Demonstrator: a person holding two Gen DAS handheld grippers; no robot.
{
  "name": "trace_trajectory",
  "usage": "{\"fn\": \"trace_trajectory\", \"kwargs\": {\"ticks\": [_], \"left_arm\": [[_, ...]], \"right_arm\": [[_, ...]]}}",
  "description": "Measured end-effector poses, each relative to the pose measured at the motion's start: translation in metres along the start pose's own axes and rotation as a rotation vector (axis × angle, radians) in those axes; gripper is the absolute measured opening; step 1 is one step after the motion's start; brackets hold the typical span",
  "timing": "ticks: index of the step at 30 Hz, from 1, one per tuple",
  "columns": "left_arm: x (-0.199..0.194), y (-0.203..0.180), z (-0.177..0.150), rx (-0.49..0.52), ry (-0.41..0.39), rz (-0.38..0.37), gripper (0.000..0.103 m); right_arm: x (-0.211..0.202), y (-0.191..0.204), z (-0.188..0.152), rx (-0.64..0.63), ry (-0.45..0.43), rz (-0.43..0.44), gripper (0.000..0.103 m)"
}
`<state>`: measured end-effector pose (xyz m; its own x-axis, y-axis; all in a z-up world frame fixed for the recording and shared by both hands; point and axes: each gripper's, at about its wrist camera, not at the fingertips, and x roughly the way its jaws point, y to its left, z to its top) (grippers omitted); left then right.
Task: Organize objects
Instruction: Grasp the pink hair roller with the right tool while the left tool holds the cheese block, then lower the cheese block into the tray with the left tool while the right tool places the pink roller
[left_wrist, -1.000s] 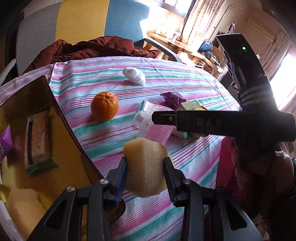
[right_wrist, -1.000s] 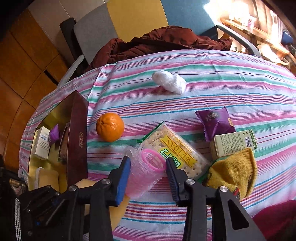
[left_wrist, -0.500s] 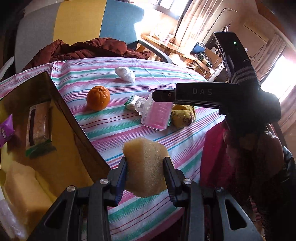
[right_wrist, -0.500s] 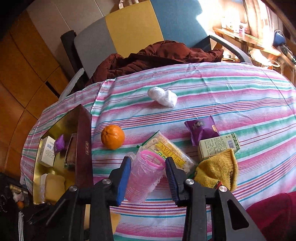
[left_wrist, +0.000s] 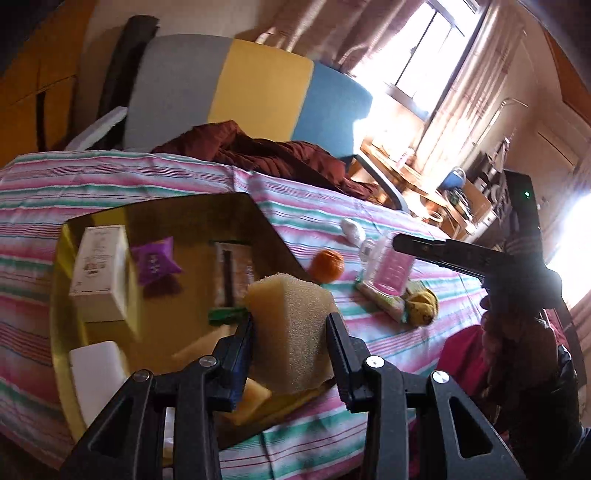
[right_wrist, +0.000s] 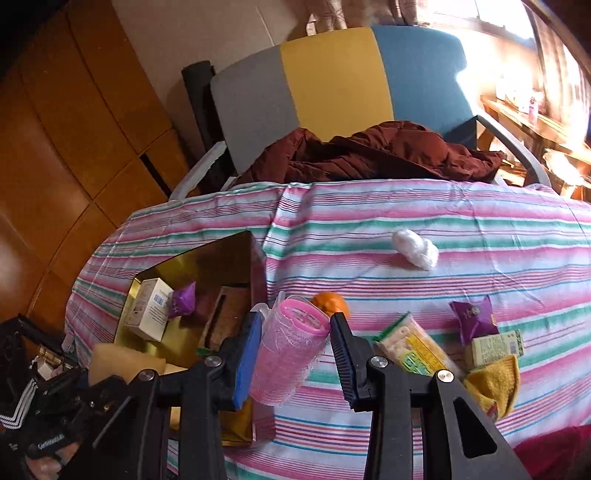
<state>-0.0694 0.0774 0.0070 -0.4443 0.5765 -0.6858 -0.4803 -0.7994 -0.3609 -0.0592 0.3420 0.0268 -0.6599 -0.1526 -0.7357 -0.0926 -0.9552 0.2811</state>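
Left gripper (left_wrist: 290, 332) jaws clamped on yellow sponge (left_wrist: 291, 328), above gold box (left_wrist: 192, 210) near edge. Right gripper (right_wrist: 295, 354) jaws clamped on pink roller pack (right_wrist: 288, 354), beside box. Orange (right_wrist: 330, 301) just beyond box, on desk (right_wrist: 443, 229).

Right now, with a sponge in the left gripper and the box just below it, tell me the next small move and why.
Probably lower the left gripper a little and open it. It is shut on the yellow sponge, which hangs over the near end of the gold box; bare floor shows there beside another sponge. The right gripper, shut on the pink container, can wait.
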Motion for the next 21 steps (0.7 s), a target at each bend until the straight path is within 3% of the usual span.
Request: {"fn": "trace_trajectory", "kwargs": {"ticks": [6, 8, 12, 13, 15, 21], "left_arm": [[-0.012, 0.063, -0.001, -0.113, -0.036, 0.128, 0.039], [-0.007, 0.075, -0.004, -0.126, -0.012, 0.147, 0.039], [0.007, 0.087, -0.013, -0.152, 0.036, 0.193, 0.049], [0.009, 0.088, -0.016, -0.158, 0.042, 0.203, 0.051], [0.01, 0.092, -0.022, -0.167, 0.06, 0.21, 0.051], [0.003, 0.102, -0.03, -0.201, 0.056, 0.226, 0.051]], "right_arm": [[0.037, 0.051, 0.029, -0.071, 0.029, 0.064, 0.039], [0.052, 0.066, 0.042, -0.08, 0.036, 0.079, 0.039], [0.079, 0.084, 0.066, -0.061, 0.037, 0.097, 0.04], [0.083, 0.086, 0.069, -0.052, 0.029, 0.084, 0.042], [0.086, 0.087, 0.072, -0.038, 0.025, 0.072, 0.058], [0.084, 0.084, 0.048, -0.051, 0.055, 0.046, 0.067]]}}
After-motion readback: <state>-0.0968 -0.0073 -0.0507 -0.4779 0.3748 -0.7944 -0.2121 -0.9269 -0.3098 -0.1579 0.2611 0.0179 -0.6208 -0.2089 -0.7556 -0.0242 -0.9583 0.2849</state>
